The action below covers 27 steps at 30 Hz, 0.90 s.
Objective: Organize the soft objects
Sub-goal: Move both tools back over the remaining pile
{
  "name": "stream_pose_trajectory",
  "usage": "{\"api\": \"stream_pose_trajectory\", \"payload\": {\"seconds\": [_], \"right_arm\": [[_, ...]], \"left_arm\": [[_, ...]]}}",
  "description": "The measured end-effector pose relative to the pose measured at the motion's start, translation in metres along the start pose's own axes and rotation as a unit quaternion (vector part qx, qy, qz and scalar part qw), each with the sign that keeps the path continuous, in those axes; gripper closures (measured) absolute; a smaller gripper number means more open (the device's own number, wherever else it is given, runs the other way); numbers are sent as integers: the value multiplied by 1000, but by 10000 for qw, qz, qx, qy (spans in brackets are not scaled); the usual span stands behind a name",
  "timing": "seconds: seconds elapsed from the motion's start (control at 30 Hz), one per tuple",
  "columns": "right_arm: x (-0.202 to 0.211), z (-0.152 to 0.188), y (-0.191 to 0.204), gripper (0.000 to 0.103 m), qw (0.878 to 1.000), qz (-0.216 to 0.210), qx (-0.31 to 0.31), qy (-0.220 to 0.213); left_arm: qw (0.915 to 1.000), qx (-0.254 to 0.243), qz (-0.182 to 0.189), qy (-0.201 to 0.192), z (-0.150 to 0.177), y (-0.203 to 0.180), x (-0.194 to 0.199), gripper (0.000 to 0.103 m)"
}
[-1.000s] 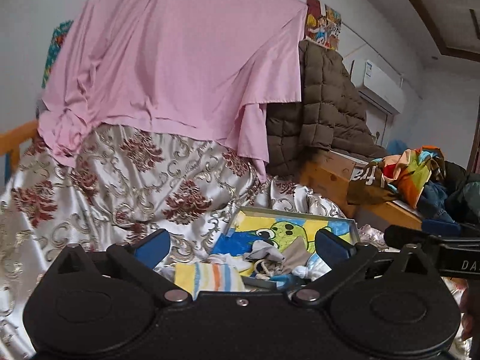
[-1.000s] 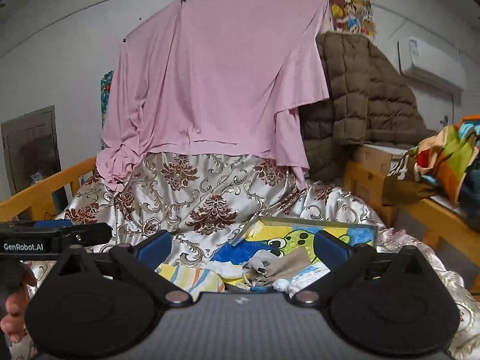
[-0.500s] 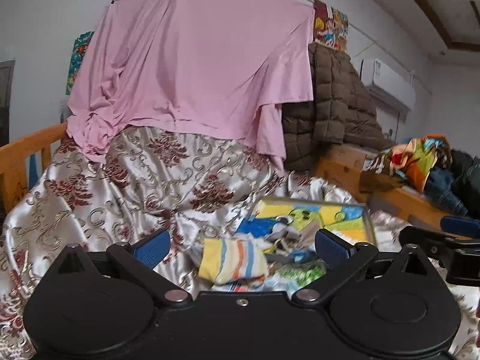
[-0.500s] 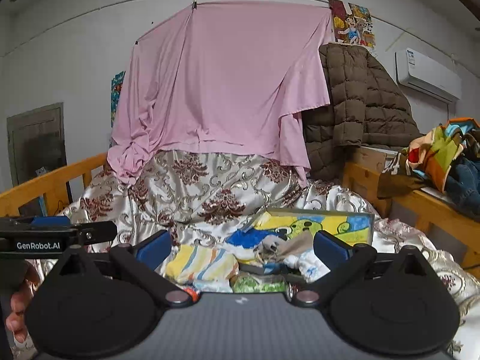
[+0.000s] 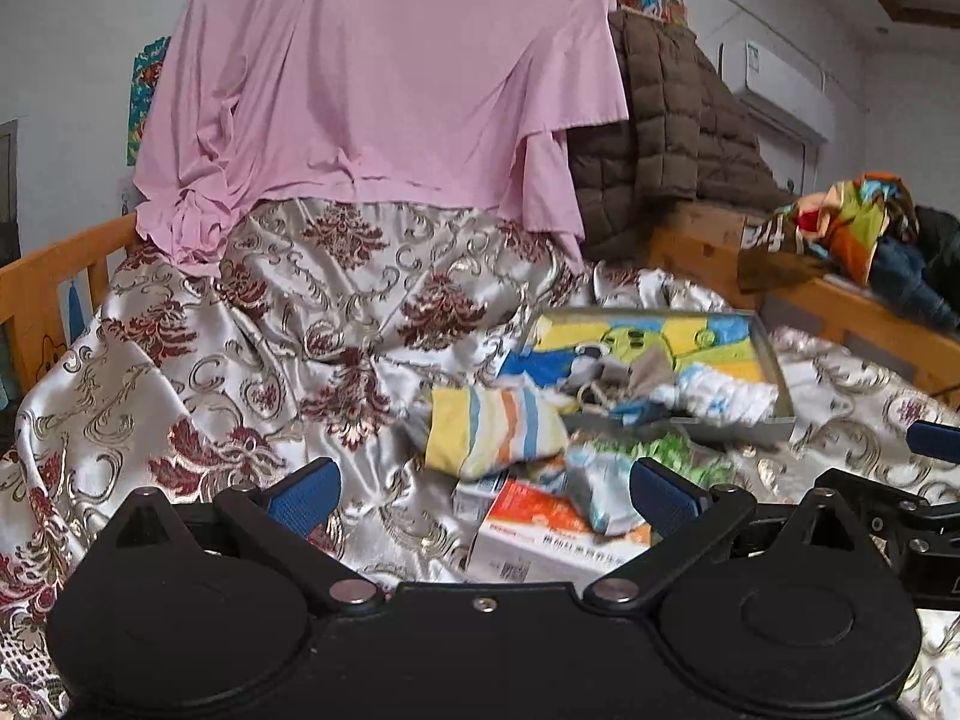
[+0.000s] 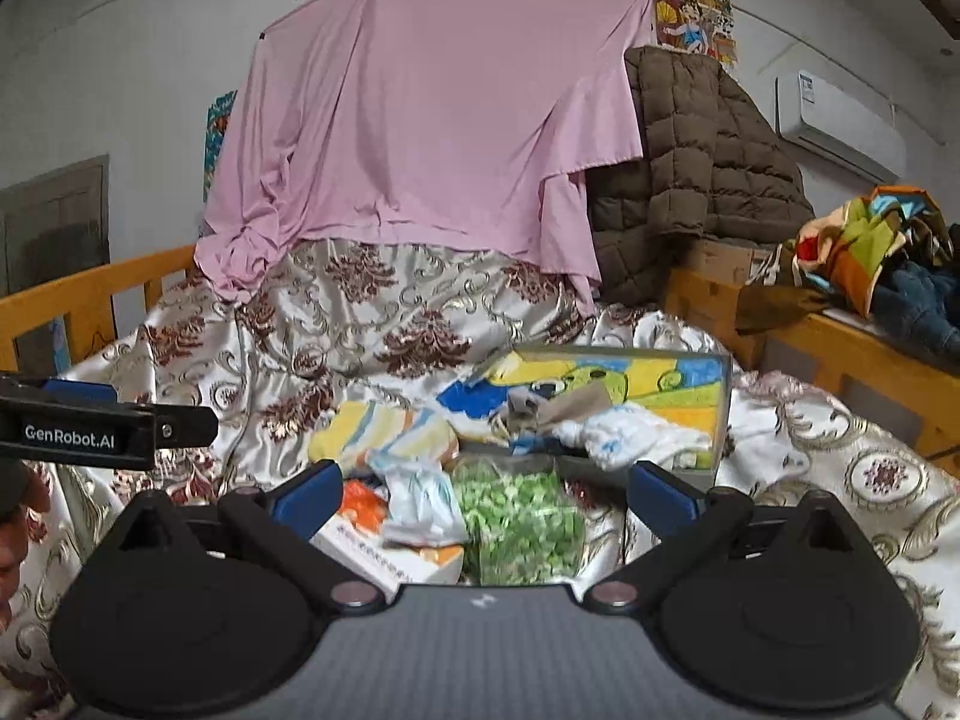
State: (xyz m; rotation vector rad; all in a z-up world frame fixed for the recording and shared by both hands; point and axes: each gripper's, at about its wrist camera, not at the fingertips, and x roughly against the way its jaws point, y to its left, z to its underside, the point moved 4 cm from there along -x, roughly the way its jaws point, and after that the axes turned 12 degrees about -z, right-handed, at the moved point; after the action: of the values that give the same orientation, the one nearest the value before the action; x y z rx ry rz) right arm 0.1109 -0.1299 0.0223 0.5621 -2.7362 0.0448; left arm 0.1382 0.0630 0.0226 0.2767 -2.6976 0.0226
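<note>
bedspread (image 5: 240,360): glossy satin cloth | pink sheet (image 5: 384,78): matt, soft cloth | jacket (image 6: 702,180): quilted brown fabric | bed rail (image 6: 90,300): smooth wood | box (image 5: 540,546): printed card (slightly shiny) | gripper pads (image 6: 306,489): blue, textured

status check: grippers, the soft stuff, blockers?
Left gripper open, right gripper open, both empty. Striped cloth beside tray, on the bedspread. Cardboard box under the pile.

White walls (image 6: 150,60), wooden bed rail (image 6: 90,294), wall air conditioner (image 6: 840,126).
</note>
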Motion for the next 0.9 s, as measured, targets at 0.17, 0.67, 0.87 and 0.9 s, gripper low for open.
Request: {"api": "stream_pose_trajectory", "payload": {"seconds": [0.17, 0.67, 0.87, 0.9], "right_arm": [[-6, 17, -3, 0, 9998, -34, -185, 92], [-28, 58, -15, 0, 9973, -144, -430, 578], [-38, 66, -9, 0, 9962, -195, -339, 782], [-39, 68, -9, 0, 9958, -223, -372, 809]], "left_arm": [[9997, -196, -94, 140, 13, -1, -10, 1], [9956, -697, -260, 577, 50, 0, -37, 1], [9936, -836, -244, 714, 59, -2, -45, 1], [9930, -895, -216, 736, 60, -3, -47, 1]]}}
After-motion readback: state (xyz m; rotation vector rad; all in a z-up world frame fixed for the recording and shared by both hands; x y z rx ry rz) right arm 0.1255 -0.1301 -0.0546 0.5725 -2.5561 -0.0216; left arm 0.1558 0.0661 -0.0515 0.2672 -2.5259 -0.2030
